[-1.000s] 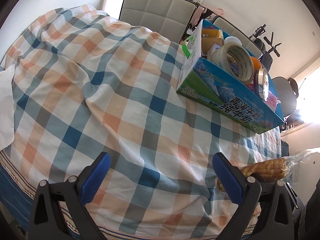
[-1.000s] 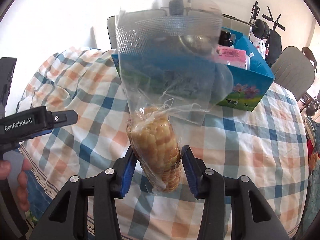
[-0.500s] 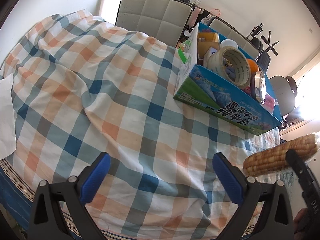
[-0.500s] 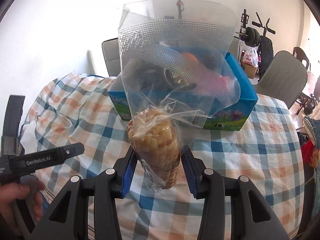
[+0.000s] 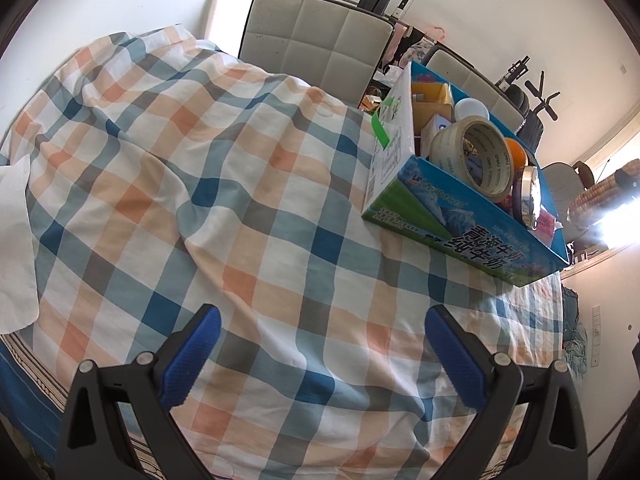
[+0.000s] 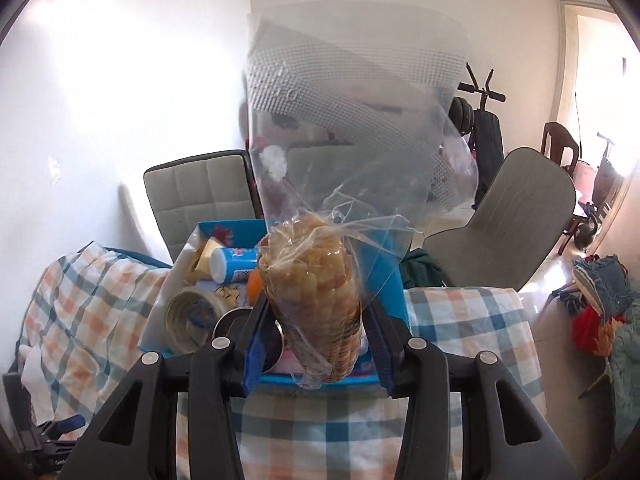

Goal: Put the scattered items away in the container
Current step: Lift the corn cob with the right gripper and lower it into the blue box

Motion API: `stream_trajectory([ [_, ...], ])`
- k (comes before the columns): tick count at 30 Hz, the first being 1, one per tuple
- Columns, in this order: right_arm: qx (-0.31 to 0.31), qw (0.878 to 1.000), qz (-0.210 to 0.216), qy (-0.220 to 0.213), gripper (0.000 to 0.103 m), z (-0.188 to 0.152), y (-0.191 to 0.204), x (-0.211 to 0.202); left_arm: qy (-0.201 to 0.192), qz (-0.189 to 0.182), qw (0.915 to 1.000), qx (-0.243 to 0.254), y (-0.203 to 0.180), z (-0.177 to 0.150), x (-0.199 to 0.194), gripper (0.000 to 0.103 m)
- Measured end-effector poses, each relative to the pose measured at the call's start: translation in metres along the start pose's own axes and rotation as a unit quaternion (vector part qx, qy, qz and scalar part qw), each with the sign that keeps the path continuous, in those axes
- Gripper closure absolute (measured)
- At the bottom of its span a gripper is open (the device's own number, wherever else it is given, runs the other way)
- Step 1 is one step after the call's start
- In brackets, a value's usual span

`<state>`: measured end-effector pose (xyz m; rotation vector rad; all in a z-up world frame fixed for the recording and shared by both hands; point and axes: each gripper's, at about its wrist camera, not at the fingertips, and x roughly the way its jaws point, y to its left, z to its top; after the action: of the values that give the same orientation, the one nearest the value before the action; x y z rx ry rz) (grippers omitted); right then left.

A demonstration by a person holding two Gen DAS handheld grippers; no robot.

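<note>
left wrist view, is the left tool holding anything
No, the left tool stands open over the checked tablecloth with nothing between its blue pads.

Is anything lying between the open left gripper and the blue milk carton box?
No. In the left wrist view only bare checked tablecloth separates left gripper from box.

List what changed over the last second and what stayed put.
The right tool, shut on the bagged corn cob, carried it up off the checked cloth to just in front of the blue box. The left tool stayed open and still; the box's contents unchanged.
</note>
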<state>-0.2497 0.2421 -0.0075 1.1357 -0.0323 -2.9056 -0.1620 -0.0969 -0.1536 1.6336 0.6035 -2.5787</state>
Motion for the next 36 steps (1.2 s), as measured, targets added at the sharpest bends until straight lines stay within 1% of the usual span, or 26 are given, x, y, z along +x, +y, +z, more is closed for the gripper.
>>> stream_trajectory([
  [6, 0.024, 0.999, -0.014, 0.037, 0.057, 0.037, -0.023, 0.073, 0.0, 0.005, 1.0, 0.002, 0.008, 0.006, 0.002, 0.0],
  [8, 0.024, 0.998, -0.023, 0.053, 0.057, 0.042, -0.026, 0.099, 0.0, 0.006, 1.0, 0.003, 0.01, 0.008, 0.002, 0.0],
  [12, 0.025, 0.994, -0.036, 0.099, 0.057, 0.045, -0.028, 0.148, 0.0, 0.011, 0.9999, 0.006, 0.014, 0.012, 0.003, 0.0],
  [17, 0.014, 0.99, -0.041, 0.136, 0.057, 0.058, -0.023, 0.182, 0.004, 0.015, 0.9999, 0.005, 0.017, 0.014, 0.008, 0.0],
  [22, 0.031, 0.984, -0.053, 0.165, 0.057, 0.067, -0.035, 0.213, 0.007, 0.012, 0.9998, 0.011, 0.011, 0.013, 0.009, 0.0],
  [25, 0.047, 0.98, -0.056, 0.184, 0.057, 0.062, -0.044, 0.229, 0.007, 0.01, 0.9997, 0.022, 0.004, 0.014, 0.008, 0.0],
  [27, 0.065, 0.978, -0.049, 0.194, 0.057, 0.056, -0.051, 0.238, 0.011, 0.005, 0.9995, 0.03, -0.001, 0.015, 0.008, 0.0],
  [29, 0.067, 0.978, -0.044, 0.19, 0.056, 0.052, -0.052, 0.241, 0.016, 0.009, 0.9991, 0.037, -0.005, 0.016, 0.008, 0.0],
  [32, 0.065, 0.979, -0.036, 0.188, 0.051, 0.049, -0.055, 0.24, 0.024, 0.01, 0.9989, 0.04, -0.011, 0.017, 0.008, 0.0],
  [34, 0.072, 0.977, -0.026, 0.197, 0.048, 0.048, -0.059, 0.238, 0.021, 0.004, 0.999, 0.038, -0.014, 0.017, 0.006, 0.0],
  [36, 0.079, 0.977, -0.013, 0.195, 0.042, 0.047, -0.065, 0.23, 0.017, 0.002, 0.9993, 0.034, -0.017, 0.019, 0.003, 0.0],
])
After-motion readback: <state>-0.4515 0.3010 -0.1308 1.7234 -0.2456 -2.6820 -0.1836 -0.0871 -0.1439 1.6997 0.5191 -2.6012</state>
